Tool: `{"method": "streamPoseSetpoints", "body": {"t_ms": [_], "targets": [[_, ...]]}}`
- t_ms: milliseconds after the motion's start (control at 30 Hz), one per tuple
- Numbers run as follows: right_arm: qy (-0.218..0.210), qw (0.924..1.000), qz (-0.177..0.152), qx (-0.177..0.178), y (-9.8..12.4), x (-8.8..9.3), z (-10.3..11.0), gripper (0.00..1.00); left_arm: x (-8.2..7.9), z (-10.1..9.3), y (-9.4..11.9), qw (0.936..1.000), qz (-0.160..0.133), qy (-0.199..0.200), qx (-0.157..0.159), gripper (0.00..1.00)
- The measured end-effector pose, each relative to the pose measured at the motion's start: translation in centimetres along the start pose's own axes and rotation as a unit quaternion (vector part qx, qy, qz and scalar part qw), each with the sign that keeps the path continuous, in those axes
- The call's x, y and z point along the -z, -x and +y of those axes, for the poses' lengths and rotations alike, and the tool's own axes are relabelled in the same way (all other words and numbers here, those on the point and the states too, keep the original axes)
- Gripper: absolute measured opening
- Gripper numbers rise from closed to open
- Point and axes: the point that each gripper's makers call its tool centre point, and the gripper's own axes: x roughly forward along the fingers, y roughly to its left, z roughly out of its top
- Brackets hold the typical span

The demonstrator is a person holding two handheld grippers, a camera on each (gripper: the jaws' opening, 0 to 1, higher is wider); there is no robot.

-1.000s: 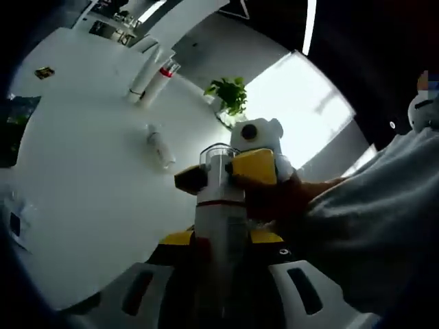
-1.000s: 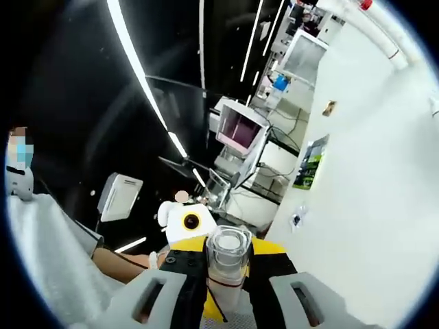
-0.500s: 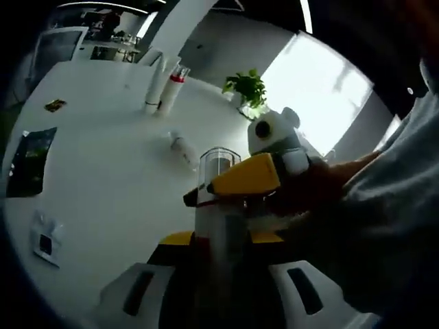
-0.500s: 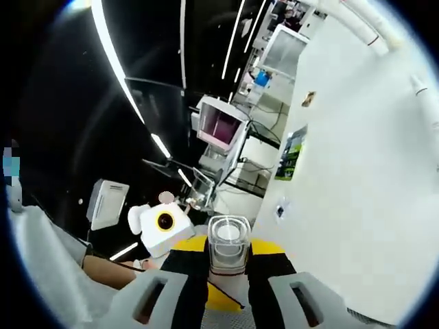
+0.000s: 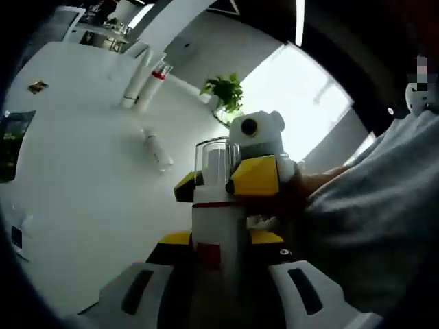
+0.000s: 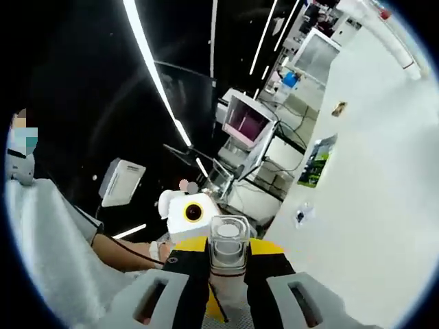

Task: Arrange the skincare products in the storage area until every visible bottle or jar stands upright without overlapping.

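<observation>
A white bottle (image 5: 218, 229) with a red band and a clear cap (image 5: 214, 159) rises between the jaws of my left gripper (image 5: 218, 264), which is shut on its body. My right gripper (image 5: 221, 181) comes in from the right, its yellow jaws shut on the bottle just under the cap. In the right gripper view the clear cap (image 6: 228, 238) stands between my right gripper (image 6: 228, 277) jaws, held above the white table (image 6: 374, 178). A small white tube (image 5: 157, 148) lies flat on the table (image 5: 82, 171). Two tall tubes (image 5: 140, 83) stand side by side further off.
A potted plant (image 5: 223, 92) sits at the table's far edge by a bright window. A dark leaflet (image 5: 8, 140), a small card (image 5: 36, 87) and a small white item (image 5: 15, 234) lie on the left. A person's sleeve (image 5: 370, 205) fills the right. A monitor (image 6: 247, 123) stands beyond the table.
Both views have swung with the hands. The bottle stays held between both grippers, and the things on the table have not moved.
</observation>
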Motion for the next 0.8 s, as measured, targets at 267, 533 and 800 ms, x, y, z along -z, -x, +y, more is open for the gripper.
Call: {"method": "streamPoseSetpoints", "body": {"t_ms": [267, 533, 800], "targets": [[0.01, 0.9995, -0.008, -0.027, 0.0, -0.4, 1.1, 0.13, -0.6, -1.7, 0.5, 0.9951, -0.013, 0.068, 0.07, 0.22], [-0.009, 0.9999, -0.002, -0.007, -0.3, 0.2, 0.0, 0.14, 0.2, -1.1, 0.1, 0.9988, 0.006, 0.031, 0.036, 0.22], [-0.015, 0.9991, -0.009, 0.039, 0.0, 0.1, -2.0, 0.16, 0.5, 1.7, -0.1, 0.9984, 0.016, -0.007, -0.054, 0.21]]}}
